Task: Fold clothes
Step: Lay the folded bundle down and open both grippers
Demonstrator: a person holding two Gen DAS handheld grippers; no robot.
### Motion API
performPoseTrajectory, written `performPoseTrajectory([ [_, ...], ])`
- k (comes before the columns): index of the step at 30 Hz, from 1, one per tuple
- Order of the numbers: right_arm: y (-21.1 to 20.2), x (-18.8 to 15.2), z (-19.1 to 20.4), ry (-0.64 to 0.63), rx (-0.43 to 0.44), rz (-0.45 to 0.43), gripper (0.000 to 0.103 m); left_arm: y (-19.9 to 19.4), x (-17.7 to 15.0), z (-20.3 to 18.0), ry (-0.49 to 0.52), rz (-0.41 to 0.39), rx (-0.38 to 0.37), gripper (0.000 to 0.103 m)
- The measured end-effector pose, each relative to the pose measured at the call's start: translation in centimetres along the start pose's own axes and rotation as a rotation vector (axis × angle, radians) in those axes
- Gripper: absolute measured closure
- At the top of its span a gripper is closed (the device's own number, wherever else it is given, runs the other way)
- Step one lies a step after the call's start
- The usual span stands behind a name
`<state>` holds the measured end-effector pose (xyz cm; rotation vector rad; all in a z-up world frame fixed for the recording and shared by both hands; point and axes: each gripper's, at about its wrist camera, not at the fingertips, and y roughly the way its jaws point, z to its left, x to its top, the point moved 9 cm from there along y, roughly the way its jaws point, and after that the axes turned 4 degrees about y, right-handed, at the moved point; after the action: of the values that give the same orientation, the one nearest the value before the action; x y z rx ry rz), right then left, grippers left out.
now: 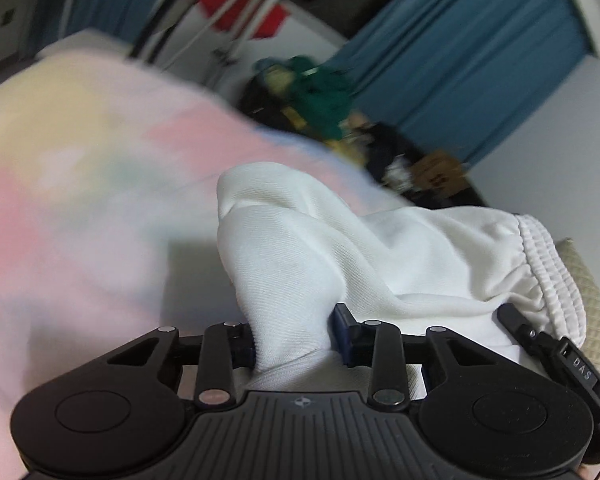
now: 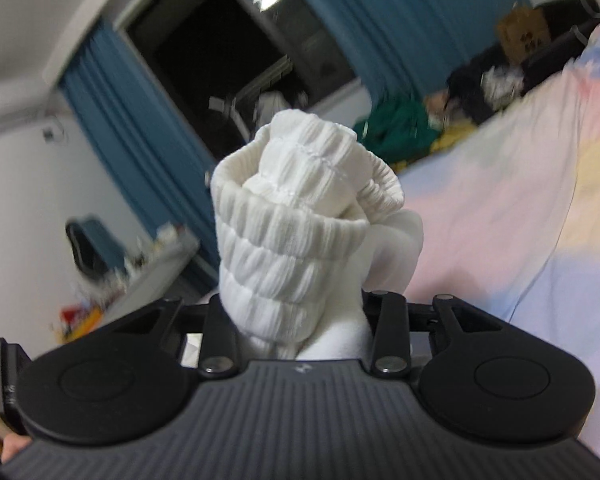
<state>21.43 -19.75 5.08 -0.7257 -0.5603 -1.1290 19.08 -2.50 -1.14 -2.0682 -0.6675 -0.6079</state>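
**Both grippers clamped on a white garment**

The left gripper (image 1: 296, 344) pinches a fold of the white garment (image 1: 340, 240), which bunches above a bed's pastel bedsheet (image 1: 80, 180). To its right, the garment's ribbed waistband (image 1: 548, 264) curves past the tip of the other gripper. The right gripper (image 2: 300, 320) is clenched on that bunched waistband (image 2: 292, 216), with blue curtains (image 2: 112, 120) behind.

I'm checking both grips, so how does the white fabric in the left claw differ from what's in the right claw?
The left claw pinches smooth fabric that drapes away to one side; the right claw pinches the ribbed elastic waistband, bunched and standing upright. Both pieces are white, and both claws are shut on cloth.
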Motion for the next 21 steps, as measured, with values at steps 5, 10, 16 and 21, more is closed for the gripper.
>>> performPoseTrajectory([
  [5,-2.3,7.9,-5.0,0.084,-0.012,-0.151,0.064,5.1,4.8,-9.2,0.078,-0.030,-0.088,0.067],
  [10,-3.3,12.8,-12.8,0.180,-0.068,-0.298,0.064,13.7,7.7,-17.2,0.168,0.009,-0.156,0.067],
  [16,-2.5,12.5,-23.8,0.348,-0.150,-0.448,0.064,25.9,6.1,-20.7,0.211,0.101,-0.212,0.067],
  [21,-0.2,5.7,-32.3,0.515,-0.262,-0.359,0.064,35.1,1.4,-17.7,0.216,0.236,-0.139,0.067],
])
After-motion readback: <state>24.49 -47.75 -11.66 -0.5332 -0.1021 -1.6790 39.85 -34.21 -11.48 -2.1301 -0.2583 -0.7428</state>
